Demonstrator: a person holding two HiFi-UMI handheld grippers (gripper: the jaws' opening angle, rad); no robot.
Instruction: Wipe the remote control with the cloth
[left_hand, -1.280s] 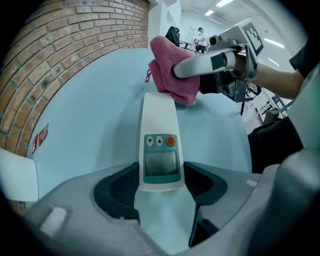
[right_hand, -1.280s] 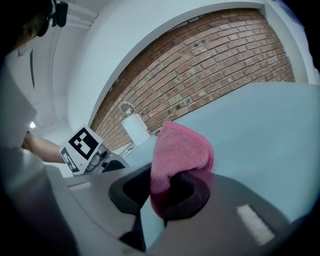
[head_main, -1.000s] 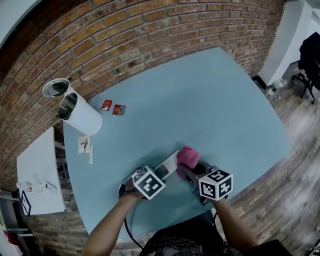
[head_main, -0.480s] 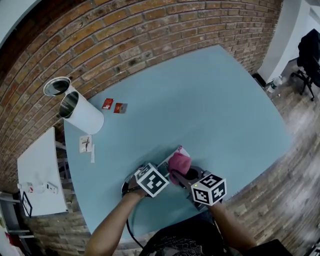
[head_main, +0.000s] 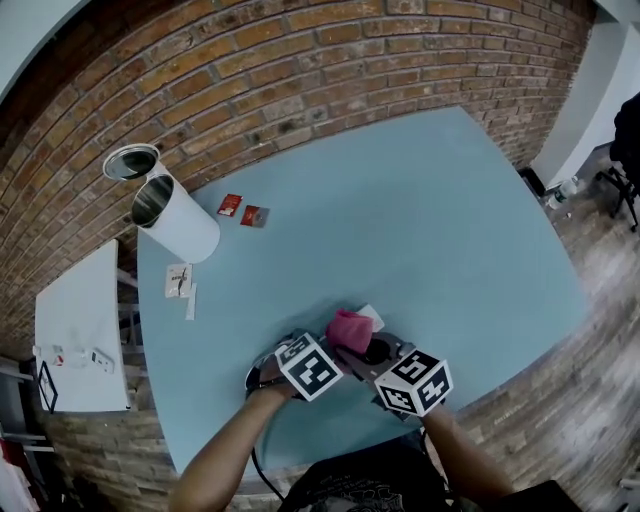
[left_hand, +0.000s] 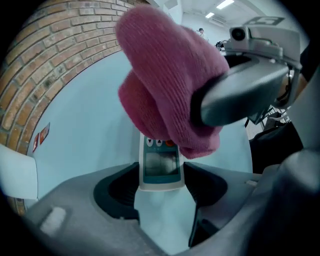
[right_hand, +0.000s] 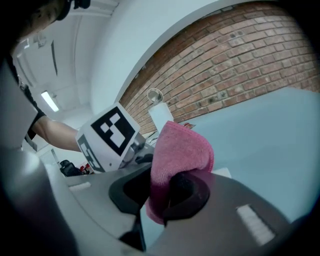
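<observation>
Left gripper view: the left gripper (left_hand: 162, 187) has its jaws clamped on the near end of the remote control (left_hand: 160, 167), one pad against each long side. The remote is white with a little grey screen, two arrow buttons and an orange button above it. No brand or wording that I can read. The rest of it runs up under the pink cloth (left_hand: 165, 85), which is bunched over its middle, and a grey jaw presses into the cloth from the right. Underneath it all is the light blue table (left_hand: 90, 130).

Right gripper view: the right gripper (right_hand: 161, 192) is pinched tight on a folded wad of that cloth, which sticks up out of the jaws. Just behind it is the left one's marker cube (right_hand: 107, 135), with black-and-white squares and no text.

Head view: remote and cloth sit close to the table's near edge, roughly mid-way along, with both grippers right there. At the far-left corner a white canister (head_main: 180, 228) lies on its side, with a round lid (head_main: 130, 161) just beside its mouth. Near it are two red packets (head_main: 230, 205), and a small paper card (head_main: 178, 280) lies by the left edge. The print on those is too tiny to read.
</observation>
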